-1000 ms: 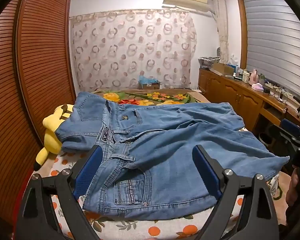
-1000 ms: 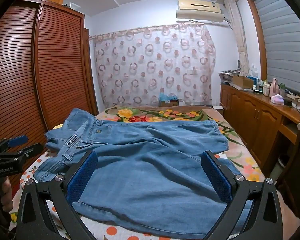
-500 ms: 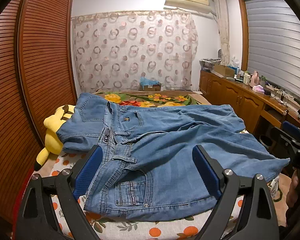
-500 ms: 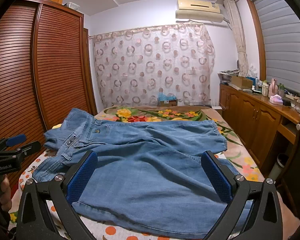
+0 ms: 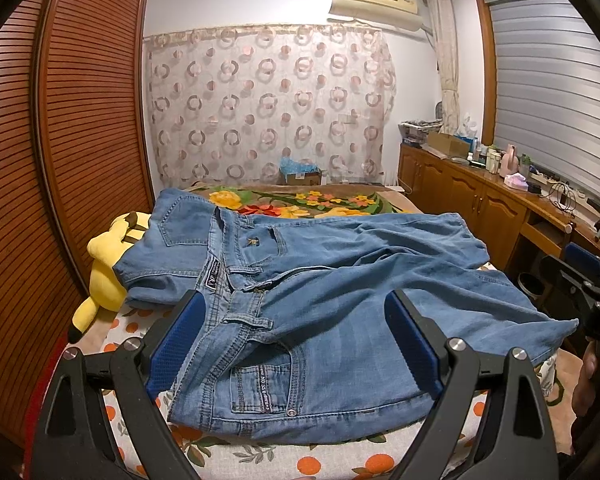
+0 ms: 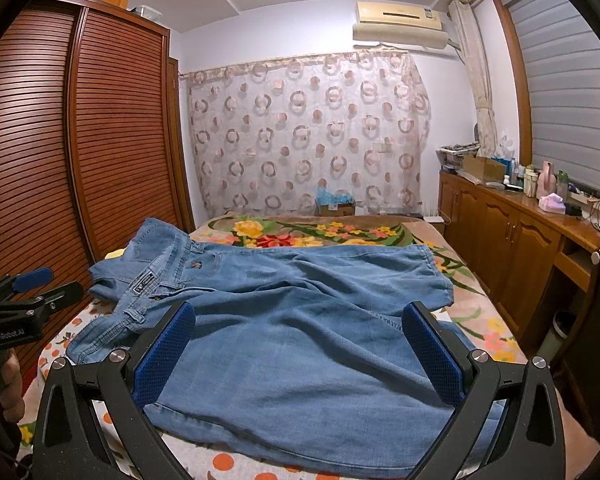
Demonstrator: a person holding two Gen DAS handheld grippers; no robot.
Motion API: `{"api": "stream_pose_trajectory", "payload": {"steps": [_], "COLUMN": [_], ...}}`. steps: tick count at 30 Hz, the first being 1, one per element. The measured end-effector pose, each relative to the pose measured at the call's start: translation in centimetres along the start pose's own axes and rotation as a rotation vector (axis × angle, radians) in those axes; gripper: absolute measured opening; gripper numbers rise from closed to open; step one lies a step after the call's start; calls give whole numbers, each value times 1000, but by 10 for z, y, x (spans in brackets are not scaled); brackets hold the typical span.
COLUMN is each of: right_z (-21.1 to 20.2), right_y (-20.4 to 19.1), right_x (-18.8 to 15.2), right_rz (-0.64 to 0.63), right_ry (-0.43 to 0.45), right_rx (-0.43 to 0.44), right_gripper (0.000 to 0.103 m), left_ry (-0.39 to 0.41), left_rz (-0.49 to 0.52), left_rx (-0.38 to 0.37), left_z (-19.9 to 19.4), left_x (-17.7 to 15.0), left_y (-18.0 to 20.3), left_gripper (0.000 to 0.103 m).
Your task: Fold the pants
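Light blue denim pants (image 5: 332, 296) lie spread across the bed, waistband to the left, legs running to the right; they also show in the right wrist view (image 6: 300, 320). My left gripper (image 5: 296, 336) is open and empty, held above the near waist and pocket part. My right gripper (image 6: 300, 344) is open and empty, held above the near leg part. Each gripper also shows at the edge of the other view: the right one (image 5: 592, 292), the left one (image 6: 20, 296).
The bed (image 5: 260, 456) has an orange-dotted sheet and a floral blanket (image 5: 300, 204) at the far end. A yellow plush toy (image 5: 104, 272) lies at the left under the pants. A slatted wardrobe (image 5: 60, 160) stands left; a wooden cabinet (image 5: 480, 204) with clutter stands right.
Both grippers have drawn back and up a little from the pants; the pants lie as before. Both stay open.
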State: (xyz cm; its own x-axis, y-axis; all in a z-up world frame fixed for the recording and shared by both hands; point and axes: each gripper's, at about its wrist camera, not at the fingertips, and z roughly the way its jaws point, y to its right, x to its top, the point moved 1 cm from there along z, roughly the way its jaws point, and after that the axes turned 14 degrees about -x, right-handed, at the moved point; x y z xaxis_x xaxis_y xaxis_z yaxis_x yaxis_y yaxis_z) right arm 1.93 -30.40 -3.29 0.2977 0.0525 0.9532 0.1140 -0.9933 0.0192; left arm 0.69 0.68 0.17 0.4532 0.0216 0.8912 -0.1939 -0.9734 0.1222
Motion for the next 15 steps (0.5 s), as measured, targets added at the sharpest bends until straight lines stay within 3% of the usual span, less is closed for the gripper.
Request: {"api": "stream_pose_trajectory", "payload": {"steps": [15], "right_z": [-1], "right_y": [-1], "right_x": [0], "right_rz": [1], "right_ry": [2], "right_rx": [-2], "right_gripper": [103], "left_ry": [3], "left_rz": [1], "left_rx": [0], "left_z": [-2], "left_x": [1], "left_y": [2], "left_gripper": [92]}}
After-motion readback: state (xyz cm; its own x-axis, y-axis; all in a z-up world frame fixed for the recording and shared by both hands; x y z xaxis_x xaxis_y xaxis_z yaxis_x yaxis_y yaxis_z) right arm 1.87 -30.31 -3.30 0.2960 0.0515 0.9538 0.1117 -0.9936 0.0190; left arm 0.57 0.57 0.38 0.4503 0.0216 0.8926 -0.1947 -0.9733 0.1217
